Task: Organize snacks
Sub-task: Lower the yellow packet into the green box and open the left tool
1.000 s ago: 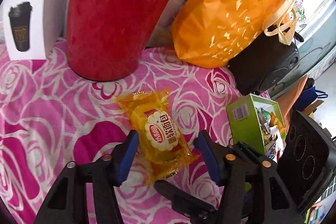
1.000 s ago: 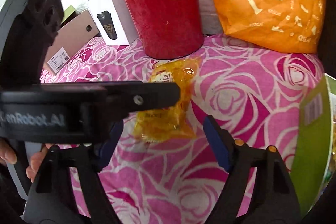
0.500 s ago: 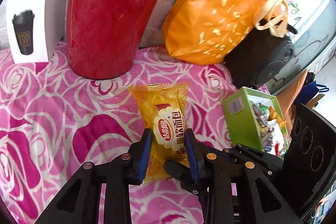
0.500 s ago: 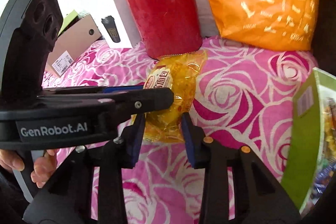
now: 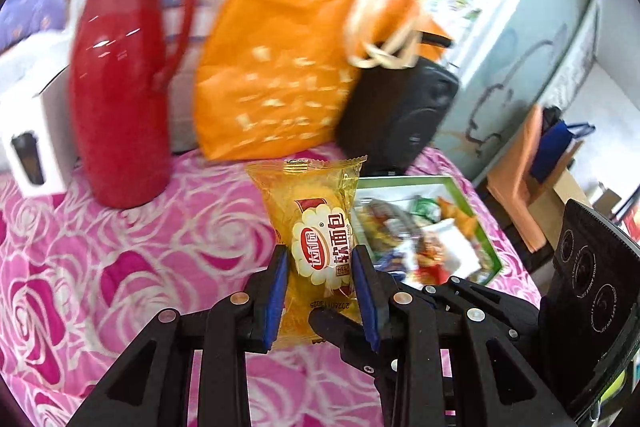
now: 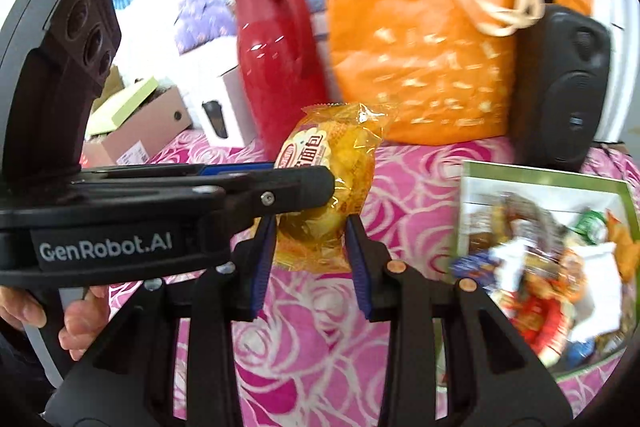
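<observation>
Left gripper [image 5: 320, 291]: clenched on the yellow snack packet [image 5: 316, 251], its blue pads pressing the packet's two long sides near the lower half.
Right gripper [image 6: 310, 259]: also closed on the same packet [image 6: 328, 195], gripping its lower end, with the left gripper's finger crossing in front from the side.
Snack packet: held upright above the pink rose tablecloth [image 5: 120, 247], clear of the cloth as far as the views show; its top seam stands up toward the orange bag [image 5: 288, 59].
Place relative to the green snack box [image 5: 492, 247]: the packet hangs just beside the box's near edge, on the side toward the red jug [image 5: 120, 99].
Green snack box: open at the top, filled with mixed wrapped snacks; contents are blurred.
Red jug: upright on the cloth, farther from the green box than the packet is.
Orange bag: behind the packet, between the jug and the black speaker [image 5: 400, 115].
Black speaker: directly behind the green box.
White carton [image 5: 28, 139]: beyond the jug, away from the green box.
Person's hand [image 6: 80, 319]: wrapped on the left gripper's handle.
</observation>
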Tool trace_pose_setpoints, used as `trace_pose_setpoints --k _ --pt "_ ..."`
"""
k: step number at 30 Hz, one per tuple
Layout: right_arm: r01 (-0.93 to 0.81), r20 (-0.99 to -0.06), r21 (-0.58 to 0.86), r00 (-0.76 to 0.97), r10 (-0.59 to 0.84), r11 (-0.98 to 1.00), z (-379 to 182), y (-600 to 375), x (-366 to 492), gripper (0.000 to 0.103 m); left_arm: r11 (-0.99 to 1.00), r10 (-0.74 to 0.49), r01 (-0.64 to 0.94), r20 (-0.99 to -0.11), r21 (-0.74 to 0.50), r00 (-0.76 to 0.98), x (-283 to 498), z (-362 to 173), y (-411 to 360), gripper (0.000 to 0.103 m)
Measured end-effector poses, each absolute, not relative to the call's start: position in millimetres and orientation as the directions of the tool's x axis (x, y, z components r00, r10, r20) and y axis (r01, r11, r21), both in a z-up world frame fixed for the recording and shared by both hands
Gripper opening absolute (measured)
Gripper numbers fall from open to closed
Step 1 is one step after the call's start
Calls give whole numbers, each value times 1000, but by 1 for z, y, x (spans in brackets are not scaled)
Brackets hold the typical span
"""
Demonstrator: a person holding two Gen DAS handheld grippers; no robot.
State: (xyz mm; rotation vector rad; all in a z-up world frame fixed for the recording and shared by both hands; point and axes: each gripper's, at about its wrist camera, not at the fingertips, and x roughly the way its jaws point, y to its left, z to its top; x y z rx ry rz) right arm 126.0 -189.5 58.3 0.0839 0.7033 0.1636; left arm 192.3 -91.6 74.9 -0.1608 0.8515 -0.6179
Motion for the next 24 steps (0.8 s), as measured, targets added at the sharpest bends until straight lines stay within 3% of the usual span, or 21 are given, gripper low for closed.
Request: trace_pose_setpoints --k 12,24 --pt "75 -606 149 795 31 986 65 -290 80 37 716 -647 595 -667 -365 370 193 74 -214 32" --pt "181 -630 172 776 -33 968 40 -373 93 37 687 -646 622 -709 -375 285 234 39 -298 32"
